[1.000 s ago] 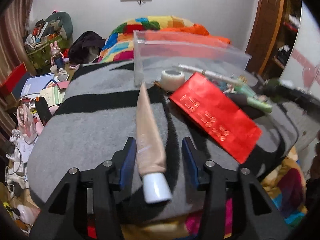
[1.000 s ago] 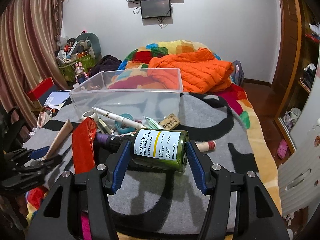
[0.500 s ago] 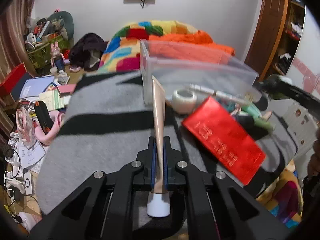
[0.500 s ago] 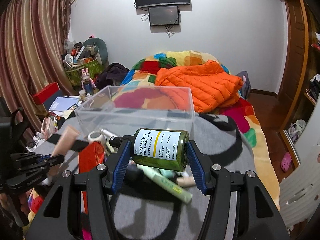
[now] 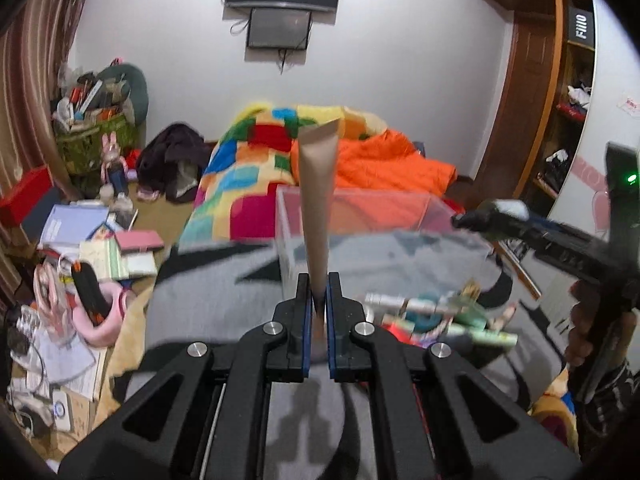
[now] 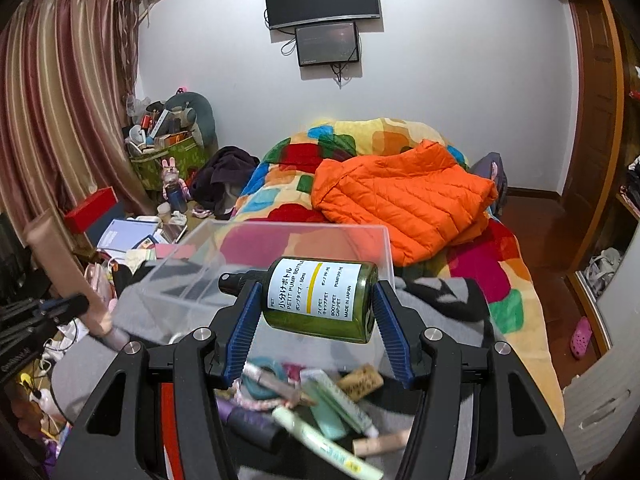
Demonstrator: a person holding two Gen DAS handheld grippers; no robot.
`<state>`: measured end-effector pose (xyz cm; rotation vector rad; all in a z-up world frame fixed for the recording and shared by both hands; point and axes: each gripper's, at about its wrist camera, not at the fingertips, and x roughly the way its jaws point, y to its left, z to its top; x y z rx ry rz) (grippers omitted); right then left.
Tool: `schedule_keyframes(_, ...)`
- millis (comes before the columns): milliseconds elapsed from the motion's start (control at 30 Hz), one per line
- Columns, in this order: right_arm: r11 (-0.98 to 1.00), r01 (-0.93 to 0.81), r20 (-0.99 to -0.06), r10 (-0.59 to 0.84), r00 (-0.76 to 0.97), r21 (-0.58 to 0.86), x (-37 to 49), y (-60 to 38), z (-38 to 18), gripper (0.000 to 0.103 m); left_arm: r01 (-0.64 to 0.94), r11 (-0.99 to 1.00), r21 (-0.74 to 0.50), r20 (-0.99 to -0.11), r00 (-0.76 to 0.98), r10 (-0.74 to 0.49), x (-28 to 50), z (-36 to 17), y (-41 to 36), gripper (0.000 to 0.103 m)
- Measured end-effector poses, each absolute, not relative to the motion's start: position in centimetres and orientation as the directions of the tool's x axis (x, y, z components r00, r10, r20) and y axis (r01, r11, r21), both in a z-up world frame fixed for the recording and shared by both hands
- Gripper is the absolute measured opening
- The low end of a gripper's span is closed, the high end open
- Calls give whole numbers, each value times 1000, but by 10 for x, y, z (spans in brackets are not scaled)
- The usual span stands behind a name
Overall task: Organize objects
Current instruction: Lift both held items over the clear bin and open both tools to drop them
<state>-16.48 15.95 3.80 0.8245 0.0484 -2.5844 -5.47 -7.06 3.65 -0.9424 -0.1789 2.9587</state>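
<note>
My left gripper is shut on a beige cosmetic tube, held upright in the air in front of the clear plastic bin. My right gripper is shut on a green pump bottle with a white label, held sideways above the near edge of the clear bin. The left gripper and tube show at the left edge of the right wrist view. The right gripper with the bottle shows at the right of the left wrist view.
A pile of small items lies on the grey and black blanket: tubes, pens, a tape roll, a cork tag. A red packet lies at the left. An orange jacket lies behind the bin. Floor clutter sits at the left.
My left gripper closed on the tube and lifted it upright off the blanket. My right gripper rose with the bottle and moved toward the bin.
</note>
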Motion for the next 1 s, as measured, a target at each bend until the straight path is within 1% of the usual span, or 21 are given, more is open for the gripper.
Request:
schedule_keyframes(200,-907,412,-567,-384,-729,84,-189,147,42,53,-27,-994,-105,-525,-847,78,-85,65,-61,5)
schedule_keyframes(300,-901,425,-590,-389,-708,85,-200,139,36,53,-35,-994,-106,-528,-845,86,-103,66,-57,5)
schedule_keyframes(433,-892,440,-643,-400,-654,108,-218,128,20,53,-27,-995,-91,-561,-825,74,-135,56,-54,5)
schedule_keyframes(633,-890,440,-706,-386,-594,116,-235,118,-4,53,-11,-995,-98,-636,-769,71,-173,26,-56,5)
schedule_keyframes(800,-890,451,-727,-354,-588,68,-237,109,-13,54,-6,-992,-126,-682,-725,91,-185,3,-62,5)
schedule_keyframes(1000,-884,466,-734,-342,-587,40,-233,104,-16,54,-12,-991,-130,-704,-703,100,-182,-9,-59,6)
